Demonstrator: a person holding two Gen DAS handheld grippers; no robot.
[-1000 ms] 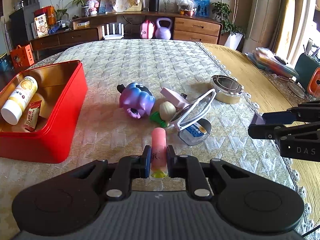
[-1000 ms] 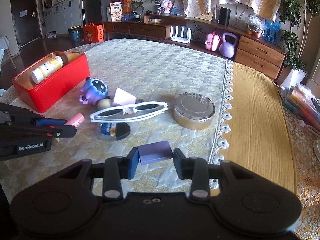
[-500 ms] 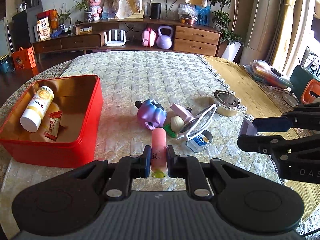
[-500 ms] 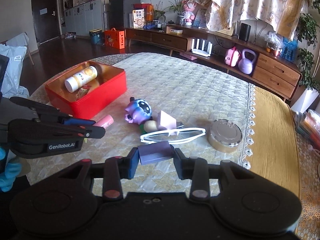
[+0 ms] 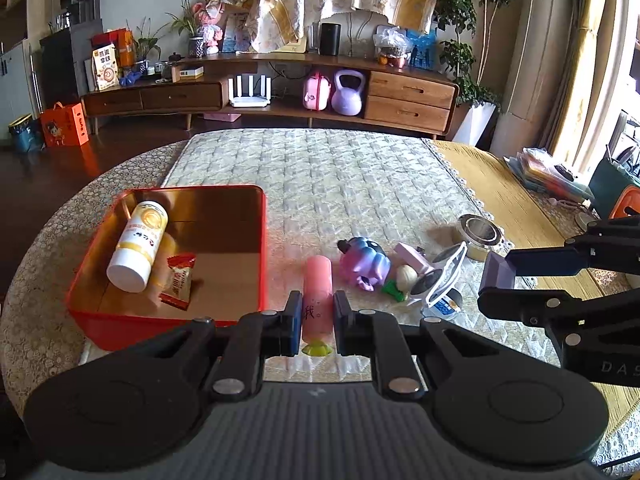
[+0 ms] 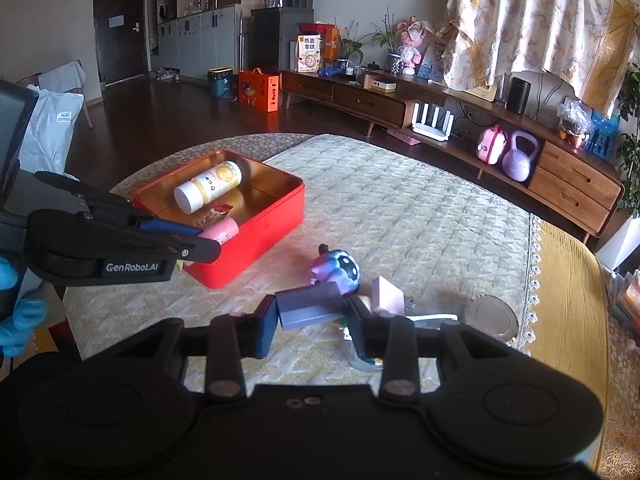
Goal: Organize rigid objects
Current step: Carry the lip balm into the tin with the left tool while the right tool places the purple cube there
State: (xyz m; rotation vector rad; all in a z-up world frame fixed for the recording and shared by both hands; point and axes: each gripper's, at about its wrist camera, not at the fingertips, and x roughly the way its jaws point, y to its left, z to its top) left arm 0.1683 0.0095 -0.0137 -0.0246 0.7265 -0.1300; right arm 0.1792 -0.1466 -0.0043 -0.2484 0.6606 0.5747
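My left gripper [image 5: 317, 322] is shut on a pink tube [image 5: 318, 296] with a yellow-green end, held above the cloth just right of the red tin box [image 5: 262, 240]. In the right wrist view that left gripper [image 6: 208, 242] hangs over the red tin box's [image 6: 260, 236] near corner. My right gripper [image 6: 312, 314] is shut on a small purple block [image 6: 310, 304], lifted above the pile of objects. From the left wrist view the right gripper [image 5: 494, 280] with the purple block [image 5: 496, 272] is at the right. A white-and-yellow bottle [image 5: 138, 246] and a red snack packet [image 5: 178, 280] lie in the box.
On the cloth lie a purple-blue toy [image 5: 366, 262], a pink block [image 5: 410, 254], a cream garlic-like piece [image 5: 406, 276], white glasses [image 5: 444, 276], a small round jar [image 5: 446, 306] and a round metal tin [image 5: 478, 232]. A blue-gloved hand [image 6: 16, 316] holds the left gripper.
Both grippers have risen with their objects and drawn back from the pile toward the red box. The box now fills more of both views. Grips are unchanged.
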